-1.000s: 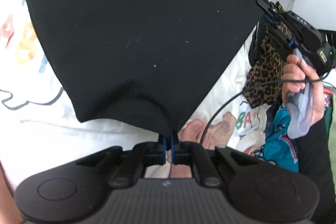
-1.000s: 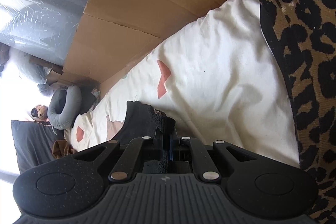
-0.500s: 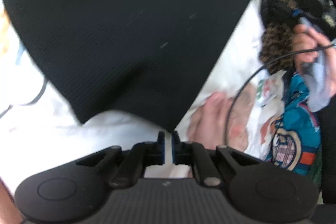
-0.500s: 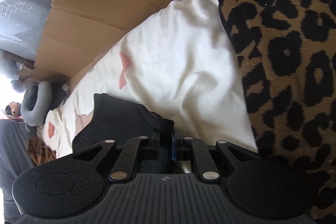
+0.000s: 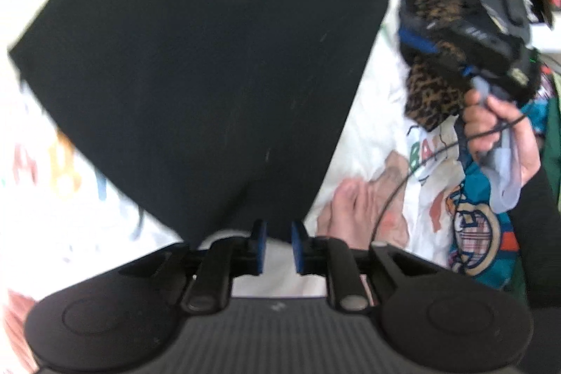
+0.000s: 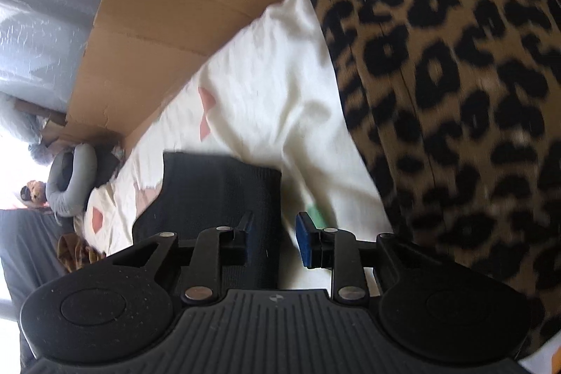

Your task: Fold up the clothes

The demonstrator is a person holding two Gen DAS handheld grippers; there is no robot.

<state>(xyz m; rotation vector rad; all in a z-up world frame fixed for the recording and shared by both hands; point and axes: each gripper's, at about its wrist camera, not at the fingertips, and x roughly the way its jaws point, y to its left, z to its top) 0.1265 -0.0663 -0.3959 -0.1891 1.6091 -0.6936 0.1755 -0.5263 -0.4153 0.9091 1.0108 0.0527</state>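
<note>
left gripper [image 5: 278, 242]: jaws just opened, let go of black knit garment [image 5: 203, 65] | right gripper [image 6: 273, 240]: jaws just opened, same garment's corner released | garment now flat on white printed sheet [image 5: 364, 135]

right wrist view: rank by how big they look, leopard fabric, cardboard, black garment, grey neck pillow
1. leopard fabric, though it lies nearest the camera, which inflates it
2. cardboard
3. black garment
4. grey neck pillow, far off, so its true size is unsure
</note>
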